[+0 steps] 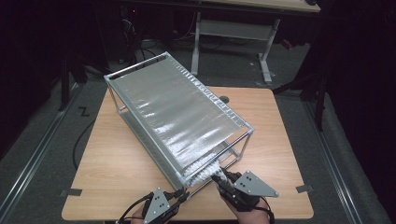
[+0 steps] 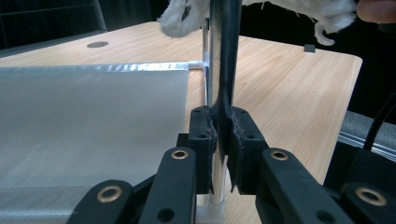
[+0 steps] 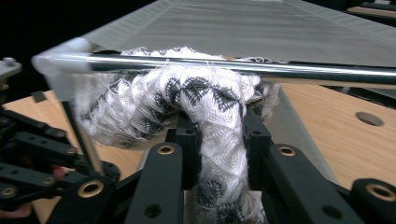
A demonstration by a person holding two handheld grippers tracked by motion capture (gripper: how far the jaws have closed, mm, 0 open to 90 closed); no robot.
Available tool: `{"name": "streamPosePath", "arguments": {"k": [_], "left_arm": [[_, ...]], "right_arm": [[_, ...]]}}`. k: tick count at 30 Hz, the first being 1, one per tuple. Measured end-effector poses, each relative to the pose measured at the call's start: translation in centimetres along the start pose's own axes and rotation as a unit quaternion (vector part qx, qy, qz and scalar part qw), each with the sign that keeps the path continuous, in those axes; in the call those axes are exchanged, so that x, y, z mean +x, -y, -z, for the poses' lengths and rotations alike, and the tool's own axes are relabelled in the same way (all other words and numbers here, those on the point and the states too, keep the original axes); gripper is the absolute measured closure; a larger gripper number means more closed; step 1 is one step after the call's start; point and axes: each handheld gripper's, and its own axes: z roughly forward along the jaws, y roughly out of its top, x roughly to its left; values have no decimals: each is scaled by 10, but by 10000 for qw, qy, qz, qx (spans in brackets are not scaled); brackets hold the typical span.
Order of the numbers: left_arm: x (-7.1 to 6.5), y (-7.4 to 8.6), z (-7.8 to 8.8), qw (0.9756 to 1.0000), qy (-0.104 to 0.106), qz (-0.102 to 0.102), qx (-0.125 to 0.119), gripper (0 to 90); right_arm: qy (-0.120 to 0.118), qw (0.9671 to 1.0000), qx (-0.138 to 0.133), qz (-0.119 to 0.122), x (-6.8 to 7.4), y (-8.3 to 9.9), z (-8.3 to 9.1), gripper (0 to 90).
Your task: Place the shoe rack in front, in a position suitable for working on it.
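Observation:
A metal-framed rack with a grey mesh top shelf lies diagonally across the wooden table. At its near end a white and black woven cloth bunches under the top shelf. My left gripper is shut on the rack's near corner post, with the jaws pressed around it. My right gripper is shut on the cloth, just below the rack's shiny front bar; its jaws pinch a thick fold. The cloth's far part is hidden under the mesh.
The grey mesh of the lower shelf stretches away from the post. A round hole sits in the table's far side. Tape marks lie at the near corners. A white-legged desk stands behind, on dark floor.

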Motion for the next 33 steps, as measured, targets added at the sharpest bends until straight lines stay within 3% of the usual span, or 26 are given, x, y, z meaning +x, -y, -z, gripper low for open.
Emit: {"name": "streamPosePath", "arguments": {"k": [9,18,26,33], "left_arm": [[0,0,0,10000,-6,2,-5,807],[0,0,0,10000,-9,4,-6,807],[0,0,0,10000,-12,3,4,807],[0,0,0,10000,-12,9,9,807]], "right_arm": [[-295,9995,-24,55,13,-2,-1,749],[-400,9991,-43,146,21,-2,-2,749],[-301,9994,-49,156,18,-2,-2,748],[-82,9999,-39,45,3,-1,-1,747]]}}
